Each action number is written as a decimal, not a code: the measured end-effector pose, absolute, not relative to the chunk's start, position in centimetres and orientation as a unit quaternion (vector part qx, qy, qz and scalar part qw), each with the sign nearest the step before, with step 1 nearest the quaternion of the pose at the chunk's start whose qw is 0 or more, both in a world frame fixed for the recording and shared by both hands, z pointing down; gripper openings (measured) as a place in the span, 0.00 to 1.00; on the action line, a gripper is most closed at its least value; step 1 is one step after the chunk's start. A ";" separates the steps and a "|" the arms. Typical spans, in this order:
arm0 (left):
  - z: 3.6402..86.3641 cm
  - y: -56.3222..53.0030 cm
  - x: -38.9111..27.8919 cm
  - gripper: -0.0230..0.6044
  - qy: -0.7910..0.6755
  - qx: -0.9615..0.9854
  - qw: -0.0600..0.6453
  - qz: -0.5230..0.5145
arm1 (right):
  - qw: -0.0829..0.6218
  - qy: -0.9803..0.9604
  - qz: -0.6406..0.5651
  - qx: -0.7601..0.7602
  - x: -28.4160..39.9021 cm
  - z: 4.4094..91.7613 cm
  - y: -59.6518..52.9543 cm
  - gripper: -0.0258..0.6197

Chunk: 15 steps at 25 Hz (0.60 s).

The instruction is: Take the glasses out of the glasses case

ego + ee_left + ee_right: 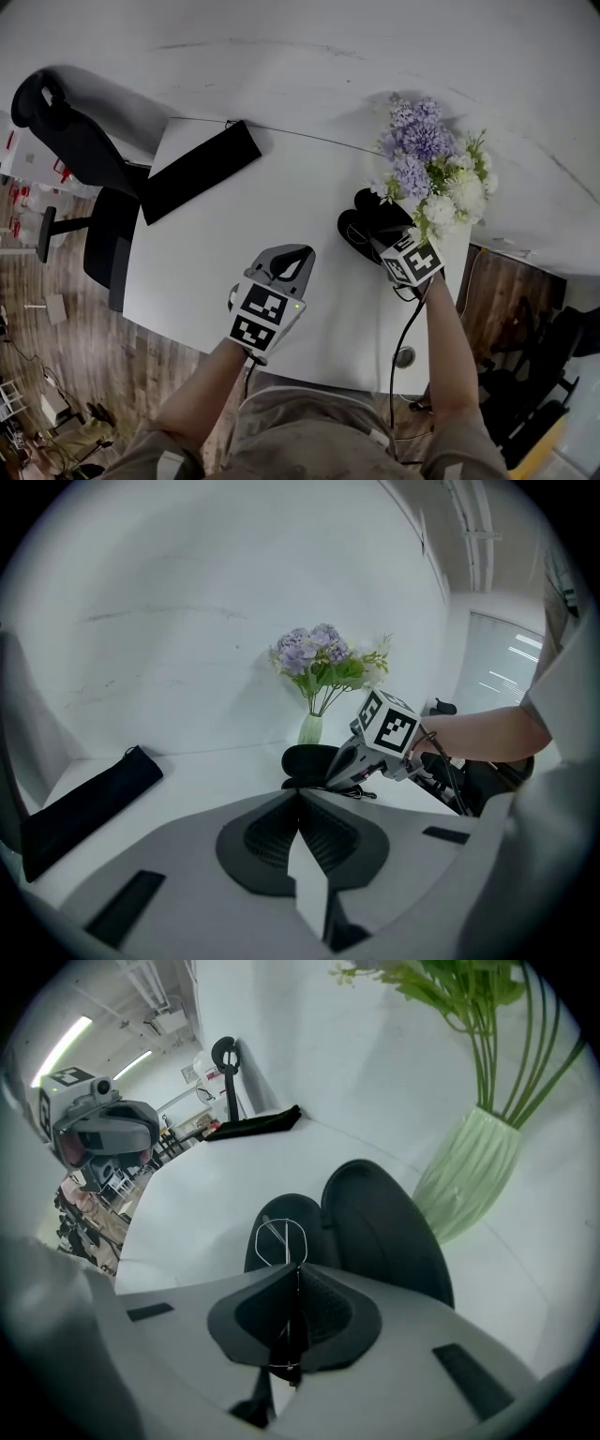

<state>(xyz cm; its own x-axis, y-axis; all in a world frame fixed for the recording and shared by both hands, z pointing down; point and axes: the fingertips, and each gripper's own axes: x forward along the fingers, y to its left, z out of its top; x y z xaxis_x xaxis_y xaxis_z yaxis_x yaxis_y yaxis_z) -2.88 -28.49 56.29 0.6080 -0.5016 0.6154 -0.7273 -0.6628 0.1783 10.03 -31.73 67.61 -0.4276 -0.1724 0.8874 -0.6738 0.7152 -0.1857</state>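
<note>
— Table [309,178]?
— White, set against a white wall [281,56]; wood floor [56,347] and a black chair [84,159] at its left; a black pouch [197,169] lies near the far left corner; flowers [427,159] in a green vase [469,1180] stand at the right.
— Grippers?
— Left gripper [298,794] clenched on nothing, over the bare table; right gripper [298,1267] pinching the wire glasses [278,1239], whose lens ring shows over the open black case [384,1232] just beside the vase.

Table [309,187] centre open — flowers [427,155] crowd just beyond glasses case [361,230].
</note>
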 end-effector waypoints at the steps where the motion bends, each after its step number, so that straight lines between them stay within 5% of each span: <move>1: 56.2 -28.3 -3.1 0.06 -0.355 0.871 0.209 0.267 | 0.460 -0.804 0.259 0.274 10.1 67.0 -31.8 0.09; 15: 49.4 -27.1 -4.5 0.06 -0.397 0.872 0.166 0.234 | 0.314 -0.852 0.106 0.405 9.4 50.8 -31.2 0.09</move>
<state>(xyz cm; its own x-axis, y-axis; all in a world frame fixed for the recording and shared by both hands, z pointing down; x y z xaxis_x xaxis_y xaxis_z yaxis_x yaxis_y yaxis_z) -4.52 -27.06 49.42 0.5749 -0.6150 0.5396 -0.7705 -0.6289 0.1041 9.35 -31.23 50.79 -0.4743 -0.6241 0.6210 -0.7577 0.6485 0.0730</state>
